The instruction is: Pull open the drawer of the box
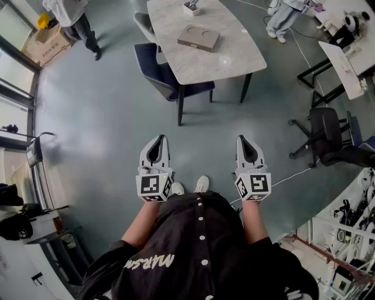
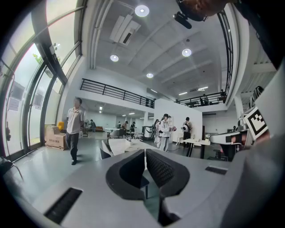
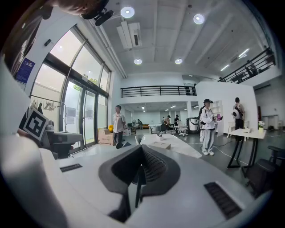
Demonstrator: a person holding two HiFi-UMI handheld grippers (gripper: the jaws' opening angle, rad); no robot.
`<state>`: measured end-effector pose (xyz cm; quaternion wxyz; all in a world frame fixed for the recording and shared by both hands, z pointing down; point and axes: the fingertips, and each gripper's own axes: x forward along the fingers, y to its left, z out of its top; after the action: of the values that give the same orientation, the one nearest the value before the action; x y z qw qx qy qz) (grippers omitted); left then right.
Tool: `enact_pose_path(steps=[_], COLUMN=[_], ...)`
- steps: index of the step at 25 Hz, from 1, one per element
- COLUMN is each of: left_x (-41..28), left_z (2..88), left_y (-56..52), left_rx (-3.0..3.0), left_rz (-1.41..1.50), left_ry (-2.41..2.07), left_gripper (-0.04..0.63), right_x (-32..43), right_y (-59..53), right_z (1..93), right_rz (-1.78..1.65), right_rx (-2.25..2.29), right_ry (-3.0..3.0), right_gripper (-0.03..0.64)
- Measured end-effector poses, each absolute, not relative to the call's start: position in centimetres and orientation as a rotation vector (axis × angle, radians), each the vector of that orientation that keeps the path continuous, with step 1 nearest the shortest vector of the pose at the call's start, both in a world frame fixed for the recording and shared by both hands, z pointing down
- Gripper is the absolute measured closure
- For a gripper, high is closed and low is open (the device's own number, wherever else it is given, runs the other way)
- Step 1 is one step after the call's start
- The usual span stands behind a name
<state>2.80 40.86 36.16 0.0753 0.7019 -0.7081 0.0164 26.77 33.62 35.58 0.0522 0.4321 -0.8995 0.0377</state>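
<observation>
The box (image 1: 198, 37), flat and brownish, lies on a pale stone-look table (image 1: 234, 55) well ahead of both sets of fingertips, roughly in line with the gap between the two grippers; from here its drawer cannot be read as open or shut. In the right gripper view the box (image 3: 164, 145) shows just above the closed tips. The left gripper (image 1: 157, 143) and the right gripper (image 1: 244, 143) are held side by side on bare forearms in front of the body, level with each other, well apart and pointing forward over the floor (image 1: 99, 117). Each has its jaws pressed together with nothing between them, touching neither box nor table. A dark blue chair (image 1: 158, 73) stands at the table's near edge, between the fingertips and the box, and a small white holder (image 1: 191, 7) sits on the table beyond the box. A black office chair (image 1: 324, 132) is off to the right of the right fingertips, and a standing person (image 1: 75, 20) is far ahead and left of the left fingertips in a large, high-ceilinged room
</observation>
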Motion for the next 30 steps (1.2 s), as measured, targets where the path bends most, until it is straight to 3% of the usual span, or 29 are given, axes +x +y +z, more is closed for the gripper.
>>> enact_pose_path(steps=[30], left_x=[5.2], left_z=[36.6], left_y=[37.0], left_rx=[2.024], left_rz=[0.055], left_ry=[-2.243], left_gripper=[0.572], right_x=[30.6], right_y=[27.2], right_z=[36.8], right_rz=[0.119], right_rx=[1.277], right_ry=[-2.778], right_gripper=[0.620])
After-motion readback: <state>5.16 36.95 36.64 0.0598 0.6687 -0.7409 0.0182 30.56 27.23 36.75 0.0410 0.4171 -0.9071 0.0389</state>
